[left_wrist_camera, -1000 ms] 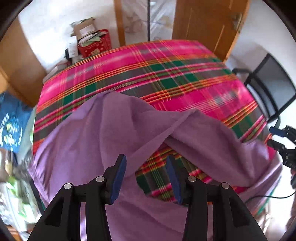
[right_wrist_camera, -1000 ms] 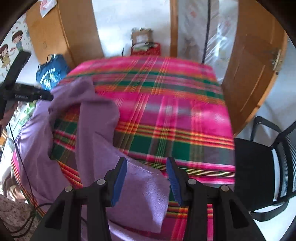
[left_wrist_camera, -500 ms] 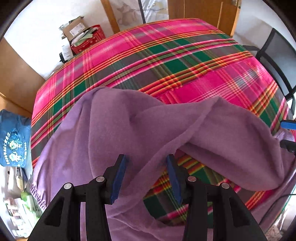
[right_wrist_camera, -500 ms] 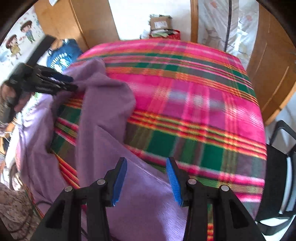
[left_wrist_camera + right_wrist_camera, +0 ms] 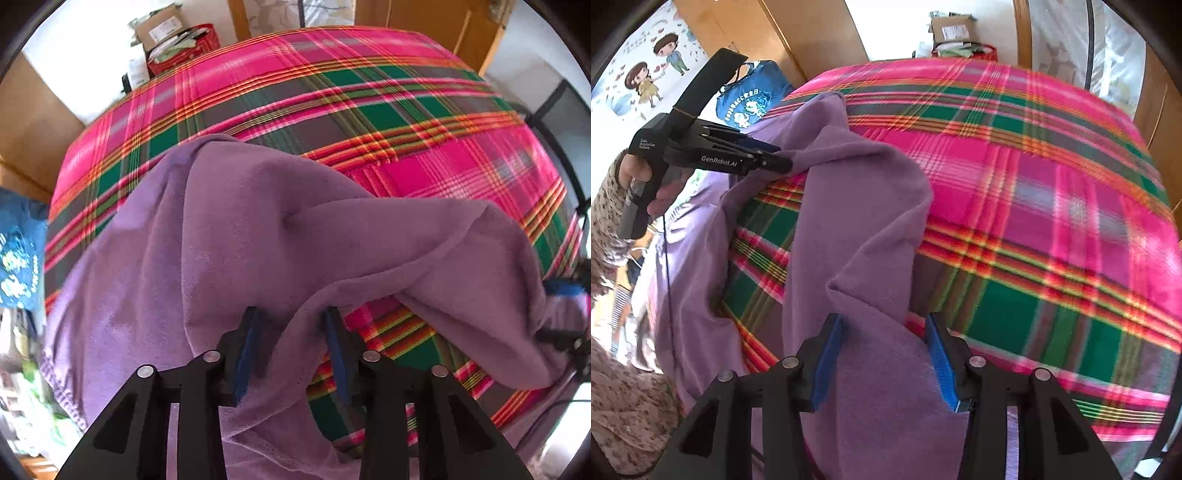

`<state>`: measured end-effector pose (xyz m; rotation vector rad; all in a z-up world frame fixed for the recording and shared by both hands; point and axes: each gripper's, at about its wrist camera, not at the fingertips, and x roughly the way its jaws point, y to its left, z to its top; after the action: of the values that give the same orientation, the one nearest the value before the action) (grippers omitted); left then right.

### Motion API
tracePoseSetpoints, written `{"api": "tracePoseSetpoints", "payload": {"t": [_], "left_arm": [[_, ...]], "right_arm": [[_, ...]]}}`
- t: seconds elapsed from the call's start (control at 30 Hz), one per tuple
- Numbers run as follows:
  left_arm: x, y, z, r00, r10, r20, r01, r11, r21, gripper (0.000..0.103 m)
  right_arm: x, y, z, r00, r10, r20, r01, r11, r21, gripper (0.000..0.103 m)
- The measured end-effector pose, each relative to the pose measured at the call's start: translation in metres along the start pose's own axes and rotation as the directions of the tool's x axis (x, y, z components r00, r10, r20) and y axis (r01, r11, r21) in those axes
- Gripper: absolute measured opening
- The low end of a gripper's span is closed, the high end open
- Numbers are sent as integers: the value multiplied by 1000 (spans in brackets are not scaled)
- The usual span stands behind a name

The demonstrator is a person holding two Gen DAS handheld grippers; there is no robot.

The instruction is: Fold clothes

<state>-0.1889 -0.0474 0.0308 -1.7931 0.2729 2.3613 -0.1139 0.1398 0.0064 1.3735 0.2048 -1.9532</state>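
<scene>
Whereas a second ago plaid showed between the left tongs [image 5: 291,328], purple garment [image 5: 258,229] now fills that gap on the plaid-covered worktop [image 5: 332,96]. Both the left and right tongs [image 5: 884,332] gape, released. Garment's near hem is cut off; right view blurred.

Both hand-held grippers have closed in on the purple garment [image 5: 258,229], its edges now between their fingers.

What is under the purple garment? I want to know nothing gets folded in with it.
Under the purple garment only the plaid cloth shows, including in the gap beneath the raised fold. Whatever lies under the flat covered parts cannot be seen.
</scene>
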Motion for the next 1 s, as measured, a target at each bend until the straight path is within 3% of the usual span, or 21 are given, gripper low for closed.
{"api": "tracePoseSetpoints", "payload": {"t": [0.13,0.3,0.43,0.57,0.7,0.83,1.0], "left_arm": [[-3,5,2,1000,-25,10,25,999,-26,16],[-7,8,6,998,-54,26,55,997,-59,10],[-12,16,10,995,-88,36,91,989,-112,8],[-22,23,17,991,-118,64,127,979,-158,7],[-29,24,22,985,-144,92,159,969,-188,7],[-34,13,28,979,-175,109,194,961,-195,7],[-42,-2,36,971,-197,133,220,959,-181,7]], "right_arm": [[0,-1,0,1000,17,-17,-17,1000,2,46],[-4,-1,7,997,-69,-44,67,997,-34,10],[-19,-12,22,979,-204,2,204,978,-52,8],[-34,-23,36,941,-335,50,338,939,-64,8],[-49,-34,50,884,-458,98,465,883,-69,8],[-55,-49,68,805,-577,139,588,807,-56,8],[-41,-51,87,638,-735,231,768,628,-124,8]]}}
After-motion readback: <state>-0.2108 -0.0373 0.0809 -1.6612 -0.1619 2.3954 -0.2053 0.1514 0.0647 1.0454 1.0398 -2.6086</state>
